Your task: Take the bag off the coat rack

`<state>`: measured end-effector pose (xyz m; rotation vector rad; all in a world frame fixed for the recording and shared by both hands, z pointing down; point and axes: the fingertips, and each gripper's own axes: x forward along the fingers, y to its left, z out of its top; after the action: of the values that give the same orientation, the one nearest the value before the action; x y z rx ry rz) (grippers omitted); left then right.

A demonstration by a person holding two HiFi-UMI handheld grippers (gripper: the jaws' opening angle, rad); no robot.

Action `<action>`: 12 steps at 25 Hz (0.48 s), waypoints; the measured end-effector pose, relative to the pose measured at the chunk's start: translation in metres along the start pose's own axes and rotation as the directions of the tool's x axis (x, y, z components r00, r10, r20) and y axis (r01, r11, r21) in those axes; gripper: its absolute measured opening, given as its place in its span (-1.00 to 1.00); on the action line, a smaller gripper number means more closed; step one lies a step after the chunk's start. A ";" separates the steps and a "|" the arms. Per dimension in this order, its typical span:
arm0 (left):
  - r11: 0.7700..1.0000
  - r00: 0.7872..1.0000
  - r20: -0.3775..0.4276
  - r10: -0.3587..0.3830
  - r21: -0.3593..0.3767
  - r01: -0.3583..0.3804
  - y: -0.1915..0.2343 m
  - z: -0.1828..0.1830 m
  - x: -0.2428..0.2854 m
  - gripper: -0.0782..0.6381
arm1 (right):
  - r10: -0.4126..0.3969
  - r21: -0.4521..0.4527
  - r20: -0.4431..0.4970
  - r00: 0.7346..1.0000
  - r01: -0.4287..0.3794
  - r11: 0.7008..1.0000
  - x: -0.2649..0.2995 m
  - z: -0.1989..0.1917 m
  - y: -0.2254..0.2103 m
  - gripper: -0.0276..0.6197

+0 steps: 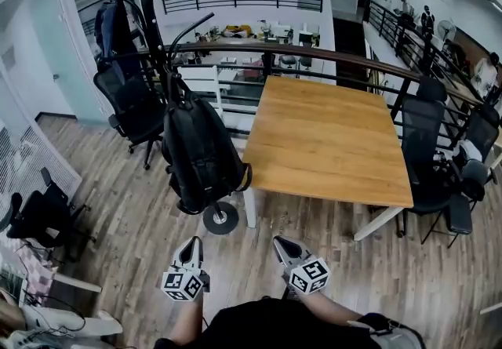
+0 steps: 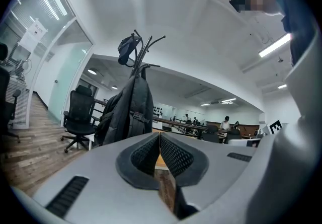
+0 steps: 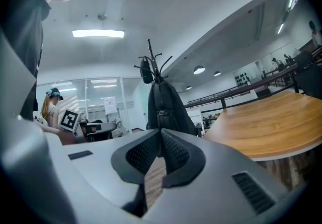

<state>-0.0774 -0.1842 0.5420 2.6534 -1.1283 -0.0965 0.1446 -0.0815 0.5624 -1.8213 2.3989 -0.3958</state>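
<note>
Site: wooden table (image 1: 329,136) fills the centre right of the head view. The coat rack (image 1: 150,34) stands at upper left, just beside the table's near left corner. The black bag (image 1: 200,153) hangs on the rack, left of centre, with its lower end above the round rack base (image 1: 220,218). A second, darker bag (image 1: 114,26) hangs higher, at far upper left.

Tools: left gripper (image 1: 191,244) and right gripper (image 1: 279,244) sit low in the frame, well apart from the bag. On each, the jaws are closed together with nothing between them.

Risks, as we judge them:
- The rack looks tall on a small base. Pulling the bag sideways rather than lifting it could tip the rack toward the table or shake the second bag loose.
- The bag looks full and heavy. If its top loop catches on the hook, the rack may come along with it.
- The jaws must open before any grip. A pinch on loose fabric could slip, so a strap or loop seems safer.

Orientation: the bag's long axis is close to vertical, with the top at the hook and the bottom toward the floor. In the head view it slants from upper left to lower right. In the right gripper view, a buckled strap shows on the face turned toward us.
</note>
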 end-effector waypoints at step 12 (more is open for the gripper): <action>0.995 0.995 -0.024 0.092 0.036 -0.091 0.020 0.016 0.034 -0.73 | 0.066 0.023 -0.029 0.997 -0.065 0.998 0.049 0.000 -0.030 -0.80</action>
<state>-0.0704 -0.2247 0.5333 2.6198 -1.2526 -0.0258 0.1593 -0.1361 0.5737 -1.7348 2.4559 -0.4442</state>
